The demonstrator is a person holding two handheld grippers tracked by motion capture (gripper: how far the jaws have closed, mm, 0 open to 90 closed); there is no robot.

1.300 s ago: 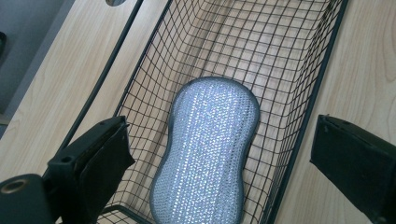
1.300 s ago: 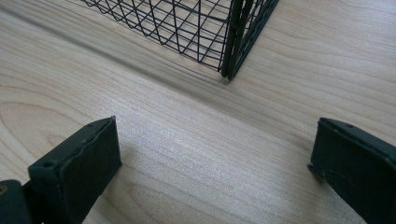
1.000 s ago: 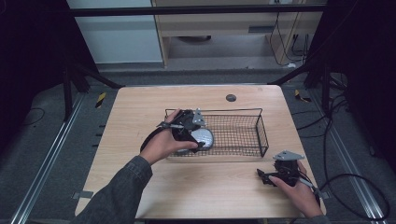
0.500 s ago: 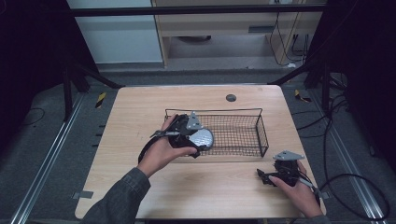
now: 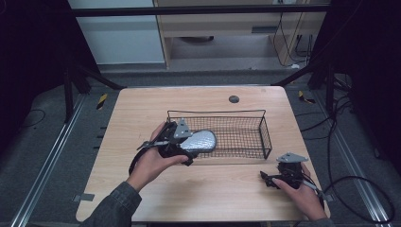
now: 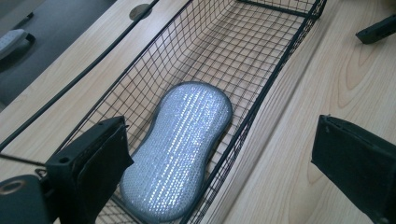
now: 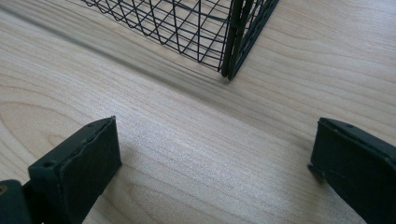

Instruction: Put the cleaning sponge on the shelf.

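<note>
A silvery, peanut-shaped sponge (image 5: 202,140) (image 6: 180,154) lies flat on the floor of a black wire basket (image 5: 263,133) (image 6: 280,70), at its left end. My left gripper (image 5: 187,144) (image 6: 224,158) hovers at that end, open. Its jaws stand wide, one over the basket beside the sponge and one outside the front wall, and neither touches the sponge. My right gripper (image 5: 265,177) (image 7: 215,163) rests low on the wooden table (image 5: 142,109) in front of the basket's right corner (image 7: 231,42). It is open, with bare wood between its jaws.
A dark round grommet (image 5: 233,99) (image 6: 140,11) sits in the table behind the basket. The other gripper's black tip (image 6: 376,30) shows far off in the left gripper view. Cables (image 5: 350,184) trail over the floor to the right of the table.
My left hand has drawn back to the left and toward the table's front edge. The sponge has stayed where it lay in the basket. The right hand has not moved.
</note>
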